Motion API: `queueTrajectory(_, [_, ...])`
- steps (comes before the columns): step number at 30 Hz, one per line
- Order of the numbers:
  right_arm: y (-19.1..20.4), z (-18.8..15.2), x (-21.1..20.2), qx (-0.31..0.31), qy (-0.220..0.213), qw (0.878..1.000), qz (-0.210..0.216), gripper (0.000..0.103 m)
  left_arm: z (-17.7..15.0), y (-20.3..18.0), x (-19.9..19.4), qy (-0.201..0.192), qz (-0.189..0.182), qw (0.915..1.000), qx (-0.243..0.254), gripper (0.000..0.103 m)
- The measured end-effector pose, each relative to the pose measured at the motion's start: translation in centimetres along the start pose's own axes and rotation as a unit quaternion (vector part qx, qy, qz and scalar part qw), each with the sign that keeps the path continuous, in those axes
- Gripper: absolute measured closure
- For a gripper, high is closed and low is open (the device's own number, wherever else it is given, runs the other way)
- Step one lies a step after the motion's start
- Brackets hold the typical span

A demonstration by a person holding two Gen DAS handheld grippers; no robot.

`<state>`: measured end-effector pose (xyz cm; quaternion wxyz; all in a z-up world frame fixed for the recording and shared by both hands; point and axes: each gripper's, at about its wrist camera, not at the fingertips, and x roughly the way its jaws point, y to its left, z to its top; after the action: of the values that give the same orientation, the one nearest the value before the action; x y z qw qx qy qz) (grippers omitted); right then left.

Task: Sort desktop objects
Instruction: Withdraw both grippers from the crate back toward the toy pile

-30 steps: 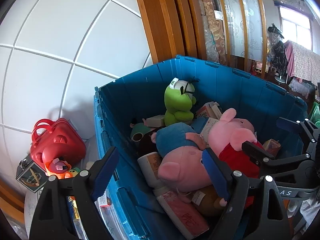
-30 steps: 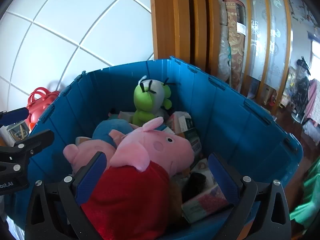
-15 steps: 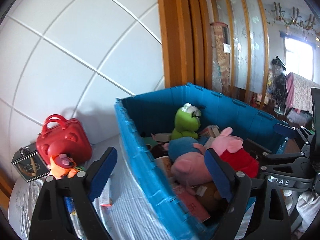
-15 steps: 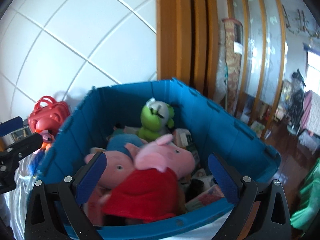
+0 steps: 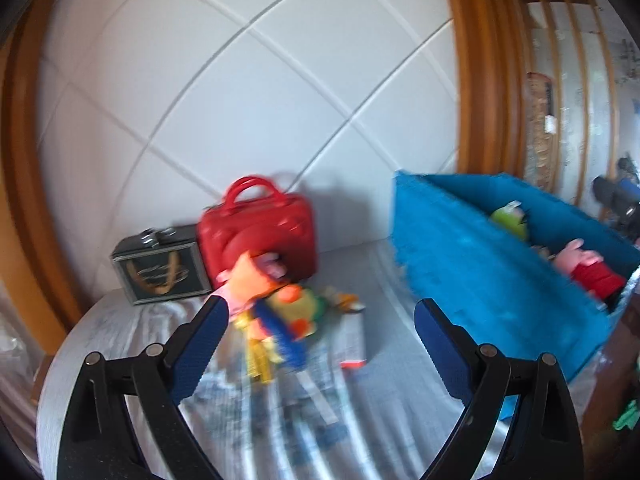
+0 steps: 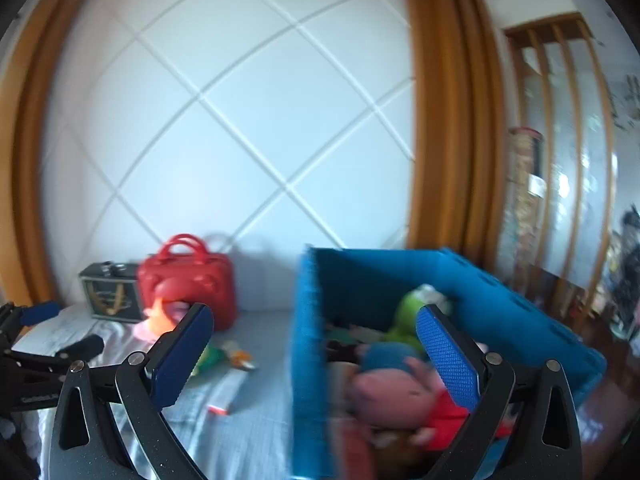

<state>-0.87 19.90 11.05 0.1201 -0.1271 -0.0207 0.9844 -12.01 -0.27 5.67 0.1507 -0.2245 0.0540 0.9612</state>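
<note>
Clearly the sorting is partly done, and what is left lies toward the left side. Farthest left on the grey-covered table [image 5: 400, 392] stands a dark box [image 5: 160, 266], and just beside it a red case [image 5: 260, 236] against the white wall. In front of the case lies a blurred heap of small toys: an orange-and-pink plush [image 5: 256, 276], a green and orange toy [image 5: 300, 308] and something yellow and blue that I cannot make out. A small white and red item [image 6: 228, 394] lies on the cloth nearer the middle.

The left gripper [image 5: 320, 344] points at that heap; its jaws are opening, already wide, with nothing between the pads. The right gripper [image 6: 316, 358] hangs over the near wall of the bin, its jaws spread wide and empty too.

To the right, the blue bin [image 5: 480, 280] already holds a green plush [image 6: 412, 312], a blue-headed pink plush [image 6: 384, 384] and a pig plush in red [image 5: 588, 268], with more beneath.

By my reading, the loose toys, and perhaps the case and box, remain to be put away.
</note>
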Motion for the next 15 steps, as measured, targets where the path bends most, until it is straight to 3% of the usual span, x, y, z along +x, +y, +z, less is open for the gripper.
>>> queueTrajectory(5, [5.8, -0.4, 4.3, -0.002, 0.057, 0.995, 0.078, 0.0, -2.1, 6.8, 1.5, 0.027, 0.048, 0.9983, -0.021, 0.008])
queueTrajectory(10, [9.6, -1.7, 9.3, -0.007, 0.106, 0.99, 0.091, 0.0, -4.0, 12.5, 4.1, 0.063, 0.087, 0.9933, -0.044, 0.008])
queueTrajectory(15, [10.7, -3.8, 13.5, -0.003, 0.157, 0.984, 0.081, 0.0, -5.8, 16.3, 8.1, 0.103, 0.098, 0.9869, -0.077, 0.008])
